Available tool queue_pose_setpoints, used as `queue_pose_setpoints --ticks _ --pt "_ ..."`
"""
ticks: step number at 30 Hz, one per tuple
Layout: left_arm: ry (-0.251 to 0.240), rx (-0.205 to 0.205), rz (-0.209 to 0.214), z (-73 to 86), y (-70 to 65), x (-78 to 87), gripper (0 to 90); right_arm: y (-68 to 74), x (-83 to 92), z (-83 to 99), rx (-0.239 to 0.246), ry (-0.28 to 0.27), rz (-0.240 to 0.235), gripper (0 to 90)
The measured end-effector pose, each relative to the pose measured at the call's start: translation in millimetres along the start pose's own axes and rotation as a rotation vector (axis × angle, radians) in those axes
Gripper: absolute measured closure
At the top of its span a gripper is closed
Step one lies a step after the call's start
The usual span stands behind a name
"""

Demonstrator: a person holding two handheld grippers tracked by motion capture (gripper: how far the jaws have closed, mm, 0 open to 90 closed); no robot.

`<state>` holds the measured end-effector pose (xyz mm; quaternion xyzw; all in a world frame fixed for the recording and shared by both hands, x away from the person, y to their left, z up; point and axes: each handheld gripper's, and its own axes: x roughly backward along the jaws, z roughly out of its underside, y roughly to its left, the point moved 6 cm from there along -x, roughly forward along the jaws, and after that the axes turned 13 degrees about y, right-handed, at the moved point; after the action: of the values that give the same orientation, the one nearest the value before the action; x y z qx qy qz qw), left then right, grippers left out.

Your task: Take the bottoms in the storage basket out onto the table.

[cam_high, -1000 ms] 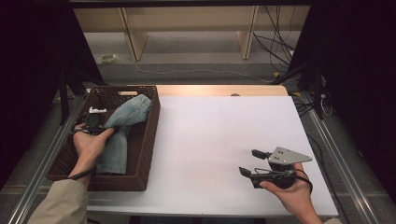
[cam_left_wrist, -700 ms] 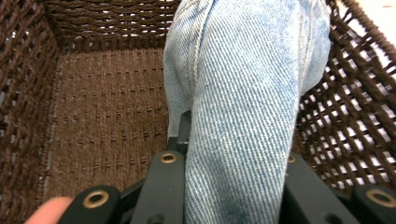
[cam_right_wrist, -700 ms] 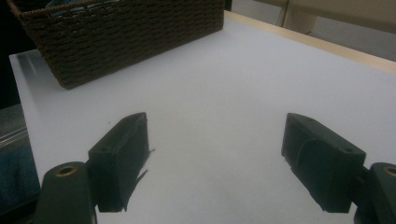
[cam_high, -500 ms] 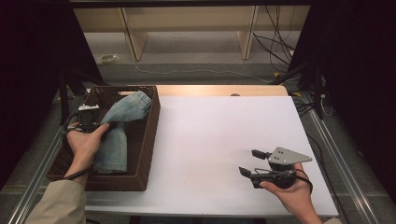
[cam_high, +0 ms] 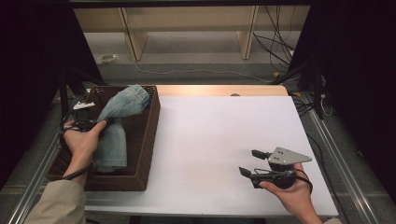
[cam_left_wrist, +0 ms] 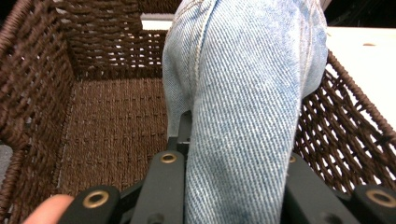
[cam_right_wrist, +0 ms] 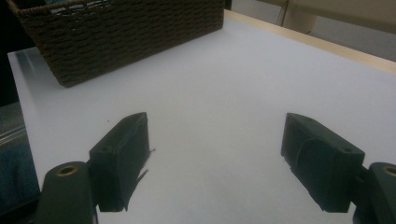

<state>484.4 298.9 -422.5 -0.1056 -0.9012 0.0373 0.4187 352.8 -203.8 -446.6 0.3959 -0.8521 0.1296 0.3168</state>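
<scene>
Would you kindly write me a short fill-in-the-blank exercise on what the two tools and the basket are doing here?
1. The left tool is shut on a pair of light-blue ____.
2. The jeans hang partly inside a brown wicker ____.
3. The right tool hovers over the white table with its jaws ____.
Missing words: jeans; basket; open.

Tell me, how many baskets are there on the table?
1: a brown wicker basket at the table's left side, with jeans in it.
</scene>
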Motion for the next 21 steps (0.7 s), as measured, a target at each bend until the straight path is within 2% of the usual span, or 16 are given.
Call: queue_pose_setpoints --ticks 10,21 --pt "-0.060 0.013 0.010 -5.2 -1.3 8.1 74.3 -0.4 0.3 -0.2 -0.002 -0.004 0.006 24.6" --pt "-0.105 0.002 0.017 -10.4 -3.9 16.4 74.3 -0.7 1.6 -1.4 0.001 -0.018 0.008 24.6"
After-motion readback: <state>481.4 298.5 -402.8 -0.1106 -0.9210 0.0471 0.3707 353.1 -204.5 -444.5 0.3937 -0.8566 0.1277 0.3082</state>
